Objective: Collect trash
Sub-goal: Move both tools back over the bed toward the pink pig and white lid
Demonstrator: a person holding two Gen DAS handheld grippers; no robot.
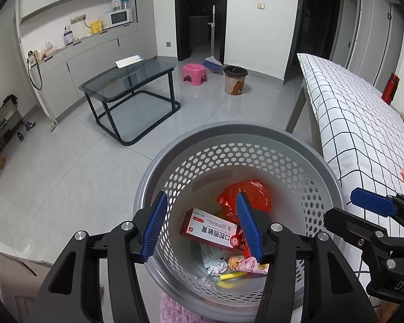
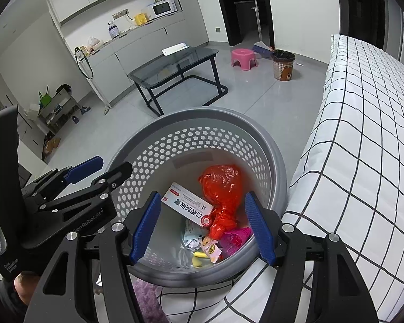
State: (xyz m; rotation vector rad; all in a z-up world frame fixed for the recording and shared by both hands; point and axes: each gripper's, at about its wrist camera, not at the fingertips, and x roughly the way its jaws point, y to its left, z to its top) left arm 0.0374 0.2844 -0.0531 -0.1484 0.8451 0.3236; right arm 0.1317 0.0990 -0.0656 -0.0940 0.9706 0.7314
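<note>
Both tools gape empty over the trash-filled basket (image 1: 175, 150)

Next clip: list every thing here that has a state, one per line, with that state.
Left gripper: open, empty, above the basket.
Right gripper: open, empty, above the basket.
Basket: upright, partly filled with trash.
Red bag: knotted shut, in the basket.
Box: closed, lying on the trash.
Far bin: upright, lined.

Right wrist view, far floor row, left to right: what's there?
Black-framed glass-top table → pink plastic stool → blue-bristled broom → round patterned waste bin with a black liner → white bed cover with a black grid.
</note>
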